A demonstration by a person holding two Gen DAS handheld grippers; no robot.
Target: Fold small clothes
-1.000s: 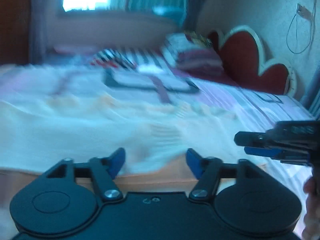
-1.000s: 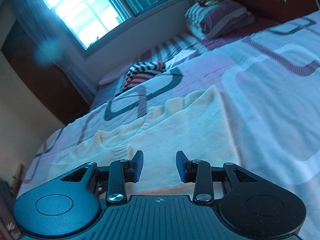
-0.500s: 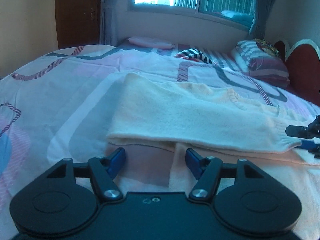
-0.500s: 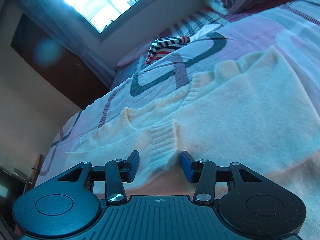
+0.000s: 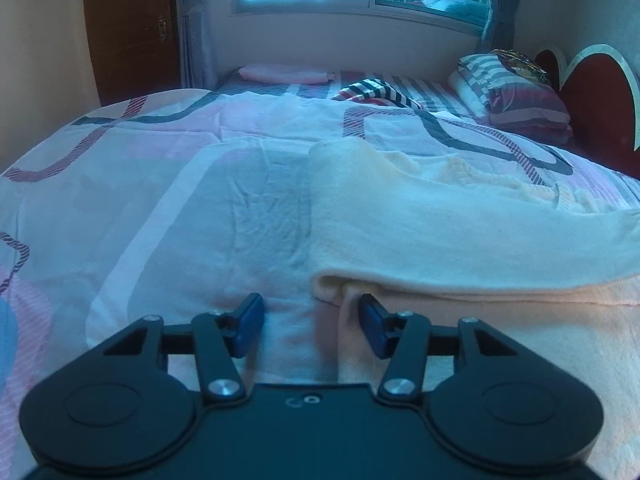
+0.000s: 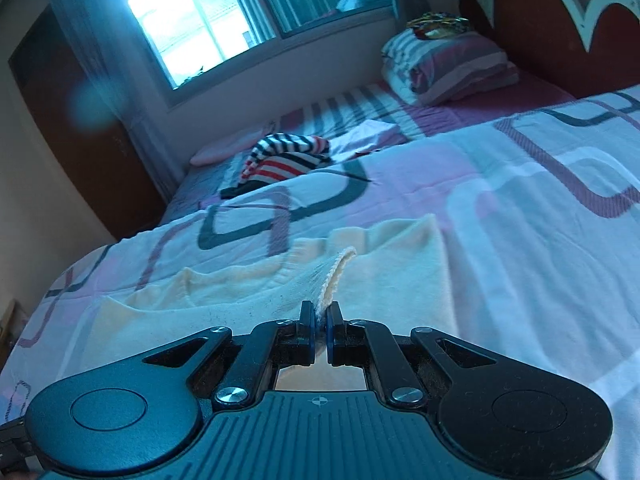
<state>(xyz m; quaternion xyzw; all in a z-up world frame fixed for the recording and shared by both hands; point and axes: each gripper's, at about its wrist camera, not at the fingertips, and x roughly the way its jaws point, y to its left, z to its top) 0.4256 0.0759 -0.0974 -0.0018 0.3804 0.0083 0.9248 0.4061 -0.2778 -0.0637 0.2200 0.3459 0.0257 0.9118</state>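
Note:
A cream knit sweater (image 5: 460,232) lies spread on the bed, one sleeve folded across its body. My left gripper (image 5: 310,326) is open, low over the bedsheet, its jaws on either side of the sweater's folded left corner. In the right wrist view the sweater (image 6: 248,292) lies ahead, and my right gripper (image 6: 319,330) is shut on the ribbed cuff of the sleeve (image 6: 334,280), which rises in a ridge from the pads.
The patterned pink and white bedsheet (image 5: 180,208) covers the bed. A striped garment (image 6: 284,156) and a pink pillow (image 5: 284,74) lie at the far side. Folded striped bedding (image 5: 516,92) sits by the red headboard (image 5: 596,96). A window is beyond.
My right gripper has closed on the sleeve cuff; it was open half a second ago. My left gripper has shifted left toward the sweater's folded corner and stays open.

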